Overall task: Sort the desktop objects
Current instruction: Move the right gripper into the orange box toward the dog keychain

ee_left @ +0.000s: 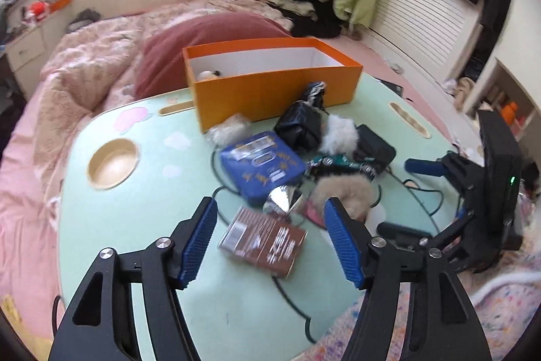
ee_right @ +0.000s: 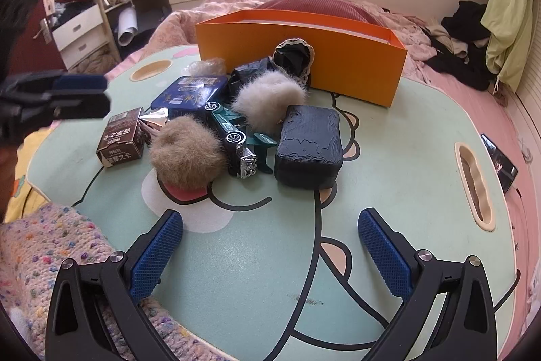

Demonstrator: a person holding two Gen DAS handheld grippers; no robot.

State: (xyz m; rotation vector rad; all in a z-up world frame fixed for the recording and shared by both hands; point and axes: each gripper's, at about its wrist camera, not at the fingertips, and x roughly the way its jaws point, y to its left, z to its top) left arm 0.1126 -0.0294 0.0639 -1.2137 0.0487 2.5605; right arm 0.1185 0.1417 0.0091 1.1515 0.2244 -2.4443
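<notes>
A pile of small objects lies on the mint green table (ee_left: 111, 225): a brown card box (ee_left: 262, 237) (ee_right: 121, 137), a blue tin (ee_left: 262, 164) (ee_right: 191, 95), a silver foil cone (ee_left: 284, 198), a tan fur ball (ee_right: 187, 151), a white fur ball (ee_right: 267, 100), a toy car (ee_right: 230, 127) and a dark pouch (ee_right: 309, 146). An open orange box (ee_left: 274, 88) (ee_right: 304, 51) stands behind them. My left gripper (ee_left: 274, 241) is open, straddling the brown card box from above. My right gripper (ee_right: 270, 247) is open and empty, near the table's front.
The right gripper also shows in the left wrist view (ee_left: 473, 192), at the table's right edge. A pink bed (ee_left: 67, 90) lies beyond the table. A knitted blanket (ee_right: 40, 256) lies at the near left. The table has a round cup recess (ee_left: 113, 163) and a slot (ee_right: 473, 178).
</notes>
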